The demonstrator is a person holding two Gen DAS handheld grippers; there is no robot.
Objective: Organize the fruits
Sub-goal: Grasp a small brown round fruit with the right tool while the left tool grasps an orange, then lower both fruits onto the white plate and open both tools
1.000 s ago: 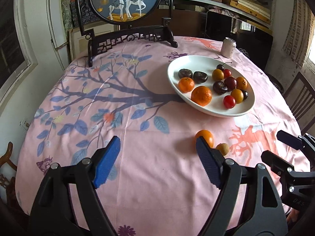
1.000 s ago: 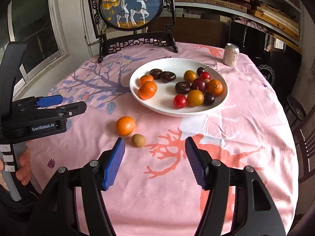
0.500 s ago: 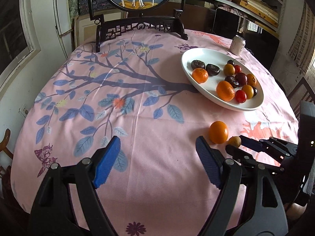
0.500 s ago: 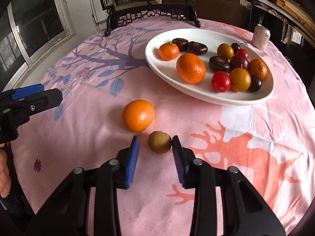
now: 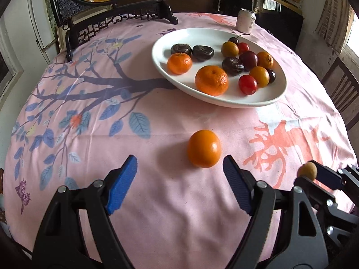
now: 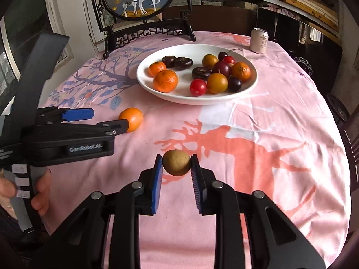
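- The right tool [image 6: 176, 163] is clenched on a small brown fruit [image 6: 176, 162]. Both blue pads press on the fruit's sides, one on each side.
- In the left wrist view the same brown fruit [image 5: 307, 170] sits at the tip of the right tool [image 5: 314, 176], on the near right side, well apart from the white plate [image 5: 264, 99].
- The left tool [image 5: 179, 179] is released, with its two blue pads spread wide and nothing between them.
- A loose orange [image 5: 204, 148] lies on the pink cloth of the desk [image 5: 157, 201], between the white plate and the left tool. It is just past the tips of the left tool and closer to the right pad than to the left pad. The pads do not touch it.
- In the right wrist view the loose orange [image 6: 132, 119] lies on the near left side of the white plate [image 6: 143, 74], and the tip of the left tool [image 6: 101, 121] is right beside it.
- The white plate holds more oranges, red and yellow round fruits, and some dark ones.
- A can [image 6: 259, 40] stands on the desk behind the white plate.
- A round picture of deer on a dark stand [image 6: 143, 28] stands at the far side of the desk, behind the plate and to its left.
- A hand [image 6: 33, 192] holds the grip of the left tool.
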